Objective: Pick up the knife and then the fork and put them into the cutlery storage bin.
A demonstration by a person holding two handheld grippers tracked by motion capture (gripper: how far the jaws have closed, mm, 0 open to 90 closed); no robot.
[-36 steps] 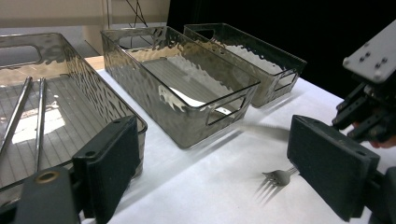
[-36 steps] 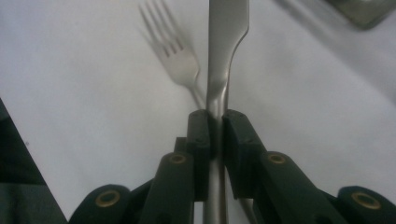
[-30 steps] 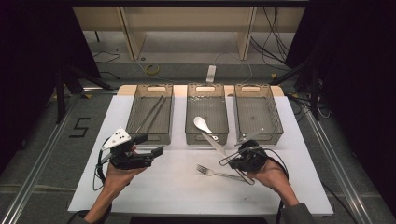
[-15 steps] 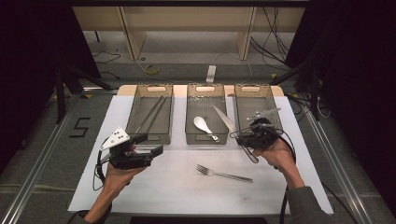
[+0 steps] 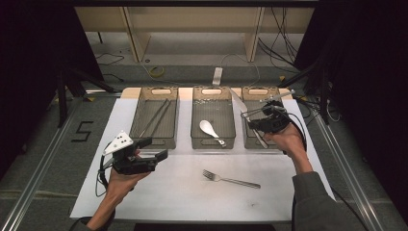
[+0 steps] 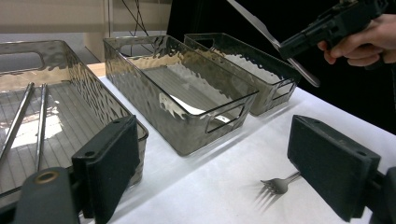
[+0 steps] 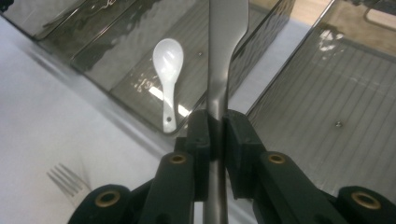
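Right gripper (image 5: 262, 122) pinching knife (image 7: 219, 70) above right bin (image 5: 255, 139); left gripper (image 5: 154, 149) spread, near fork (image 5: 231, 179).

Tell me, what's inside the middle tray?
Inside the middle tray lies one white spoon, bowl toward the far end. The rest of its ribbed floor looks bare, though the near wall hides a thin strip of it.

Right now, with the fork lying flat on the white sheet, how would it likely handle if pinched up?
The fork looks like thin, rigid metal, so probably stiff and fairly light. Lying flat on the white sheet, it gives little edge, and its shiny handle may slip between fingers.
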